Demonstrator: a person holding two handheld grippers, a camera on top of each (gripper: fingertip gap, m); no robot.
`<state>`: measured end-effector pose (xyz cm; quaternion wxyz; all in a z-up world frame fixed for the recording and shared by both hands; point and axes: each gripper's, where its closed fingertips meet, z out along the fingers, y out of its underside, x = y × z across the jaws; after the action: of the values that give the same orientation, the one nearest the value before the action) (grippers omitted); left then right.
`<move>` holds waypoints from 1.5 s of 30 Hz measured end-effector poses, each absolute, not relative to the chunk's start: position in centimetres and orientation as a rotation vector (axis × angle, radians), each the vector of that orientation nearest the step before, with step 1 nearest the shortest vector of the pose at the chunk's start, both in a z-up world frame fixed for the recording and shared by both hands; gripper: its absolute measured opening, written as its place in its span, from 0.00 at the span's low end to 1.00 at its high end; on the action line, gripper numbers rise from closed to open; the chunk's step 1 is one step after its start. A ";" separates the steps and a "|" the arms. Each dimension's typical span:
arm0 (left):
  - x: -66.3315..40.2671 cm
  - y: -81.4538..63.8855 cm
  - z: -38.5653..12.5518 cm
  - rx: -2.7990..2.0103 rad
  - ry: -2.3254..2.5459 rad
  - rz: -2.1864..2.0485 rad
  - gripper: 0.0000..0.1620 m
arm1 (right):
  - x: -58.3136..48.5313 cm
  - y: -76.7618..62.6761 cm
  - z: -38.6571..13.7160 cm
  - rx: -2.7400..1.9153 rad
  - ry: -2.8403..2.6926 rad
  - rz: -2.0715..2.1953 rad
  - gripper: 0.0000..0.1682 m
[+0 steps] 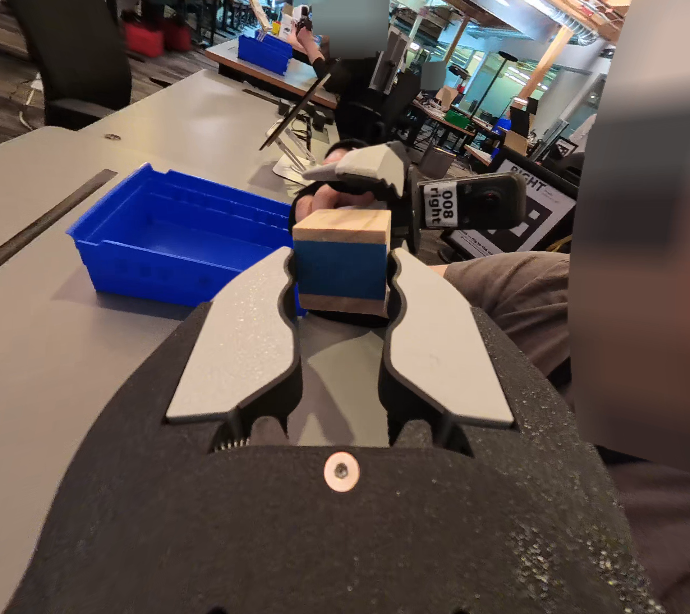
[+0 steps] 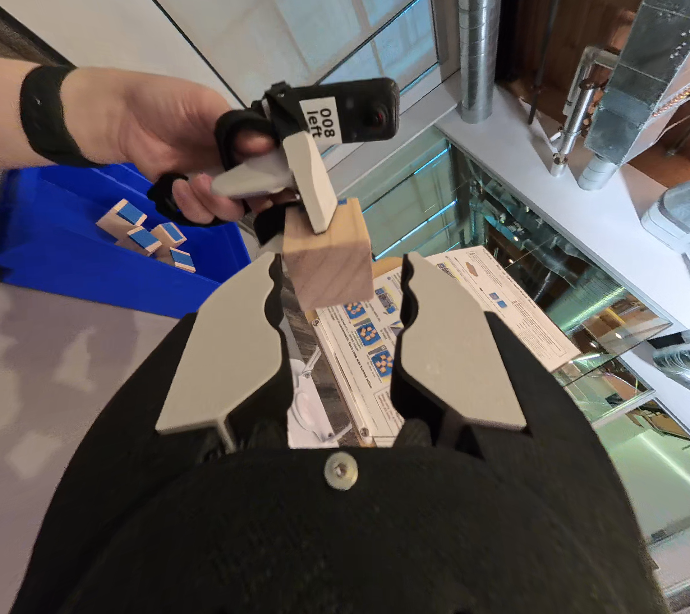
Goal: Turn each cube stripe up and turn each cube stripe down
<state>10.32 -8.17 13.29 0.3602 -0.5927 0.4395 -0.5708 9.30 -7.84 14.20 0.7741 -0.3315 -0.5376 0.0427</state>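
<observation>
Grey tabletop point(image 1: 194, 133) runs far into room. Black office chair point(image 1: 63, 24) stands far left, beside table. Tilted tablet on white folding stand point(image 1: 295, 144) sits far on tabletop. Beyond, long wooden desk point(image 1: 295, 80) with person seated behind it. Red cases point(image 1: 149, 39) on floor, far left. Laminated instruction sheet point(image 2: 448, 312) with pictures propped on right. Silver ventilation duct point(image 2: 474, 21) rises by large windows point(image 2: 336, 2). White ledge point(image 2: 560, 192) runs under it.

You work in an open workshop-lab: long benches point(image 1: 261, 73) with blue bins point(image 1: 265, 52) beyond your jaws, exposed ductwork point(image 2: 474, 17) overhead.
</observation>
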 end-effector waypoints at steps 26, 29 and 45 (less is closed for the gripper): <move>9.9 -11.1 14.0 -1.411 1.189 -1.752 0.28 | 7.3 -9.6 14.3 -0.784 -1.230 -0.048 0.27; 9.9 -10.7 13.7 -1.422 1.171 -1.783 0.28 | 7.4 -9.3 14.0 -0.816 -1.229 -0.004 0.27; 2.8 -1.0 11.2 -1.705 0.859 -1.137 0.30 | 33.6 6.9 0.6 -2.307 -0.467 0.150 0.27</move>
<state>2.84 -0.98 11.16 0.4439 -0.6875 0.3464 -0.4587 33.59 6.94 0.56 0.3816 -0.9041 -0.1831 0.0586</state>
